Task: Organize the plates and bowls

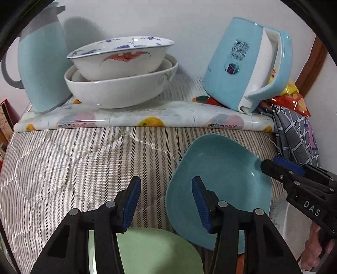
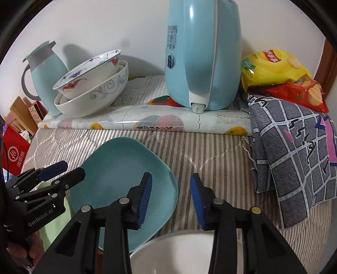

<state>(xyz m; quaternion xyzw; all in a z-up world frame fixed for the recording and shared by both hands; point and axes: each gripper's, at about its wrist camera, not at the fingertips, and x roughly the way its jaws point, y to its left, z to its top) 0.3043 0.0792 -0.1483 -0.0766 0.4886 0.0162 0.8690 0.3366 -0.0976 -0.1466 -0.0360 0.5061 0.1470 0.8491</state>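
Working over a striped cloth (image 1: 73, 160) that covers the surface, you have a raised ledge at the back, wrapped in a fruit-printed plastic sheet (image 1: 147, 118), against a white wall (image 1: 179, 19). On this ledge, two bowls are nested: a painted bowl (image 1: 120, 59) sits tilted inside a larger white bowl (image 1: 118, 90). To their left stands a light blue jug (image 1: 42, 69) with a grey handle, and to their right a light blue kettle (image 1: 236, 63). Beside the kettle lie a yellow snack bag (image 2: 273, 65), a red snack bag (image 2: 303, 92), and a grey checked cloth (image 2: 294, 160) that hangs down over the striped cloth.

Both of your grippers point steeply down at the dishes in front. The left gripper (image 1: 166, 202) is spread, with nothing between its blue pads; a green plate (image 1: 151, 250) lies just below it, and its right finger is over the rim of the blue plate (image 1: 223, 183). The blue plate lies between the two grippers, and its near edge seems to overlap the green plate.

The right gripper (image 2: 170, 200) is also spread, a little narrower, and it pinches nothing; its left finger (image 2: 145, 200) is over the right edge of the blue plate, and a plain white bowl (image 2: 179, 253) lies directly under it. I cannot tell if any pad touches the plate.
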